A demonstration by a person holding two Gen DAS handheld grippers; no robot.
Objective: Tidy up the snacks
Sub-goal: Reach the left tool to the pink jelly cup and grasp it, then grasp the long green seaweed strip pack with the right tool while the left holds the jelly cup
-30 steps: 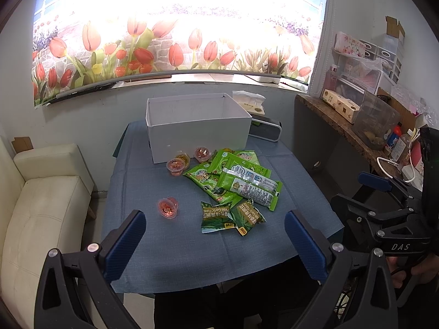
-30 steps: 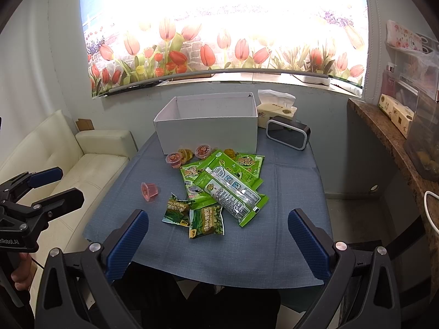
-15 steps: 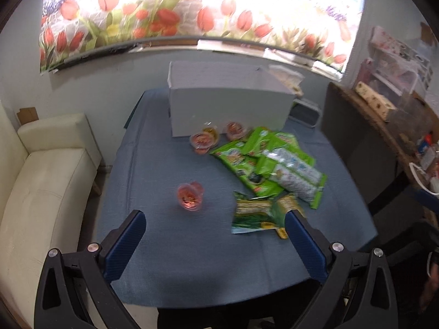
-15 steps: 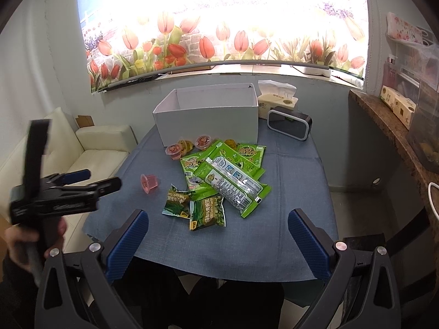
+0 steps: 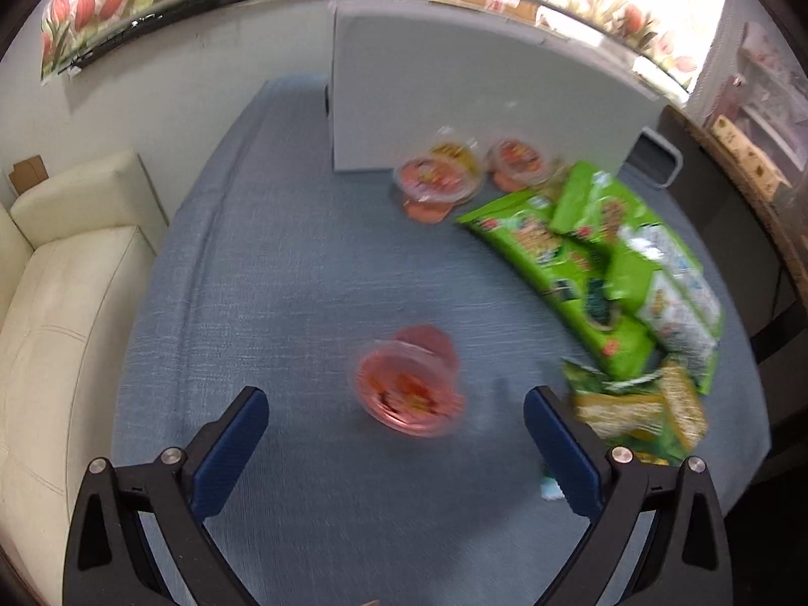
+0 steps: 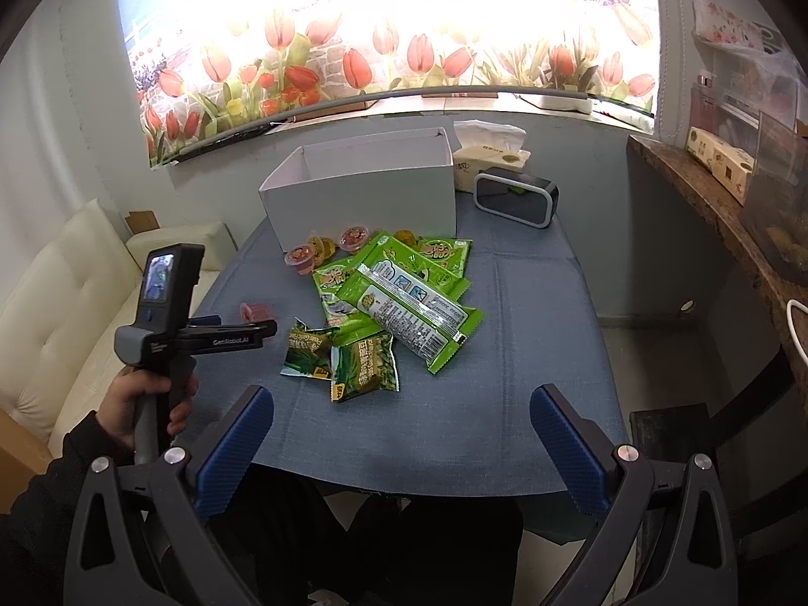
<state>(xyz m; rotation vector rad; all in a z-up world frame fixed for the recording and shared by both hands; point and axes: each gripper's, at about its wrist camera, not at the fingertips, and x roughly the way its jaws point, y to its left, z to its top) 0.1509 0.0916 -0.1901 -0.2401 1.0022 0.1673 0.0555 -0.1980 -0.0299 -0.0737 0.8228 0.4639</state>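
Left wrist view: left gripper (image 5: 395,421) spread wide, lone pink jelly cup (image 5: 408,386) between its fingers, untouched; right gripper (image 6: 401,416) equally wide, snack packets (image 6: 389,303) ahead

Bare cloth (image 5: 283,272) left of green packets (image 5: 581,262).

A home living room: cream sofa (image 6: 60,303), tulip-print blind (image 6: 384,50), tissue box (image 6: 487,164).

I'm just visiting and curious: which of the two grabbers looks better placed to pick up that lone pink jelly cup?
Probably the left. The left gripper is open with the pink jelly cup just ahead between its fingers. The right gripper hangs back at the table's near edge, nearer the green packets.
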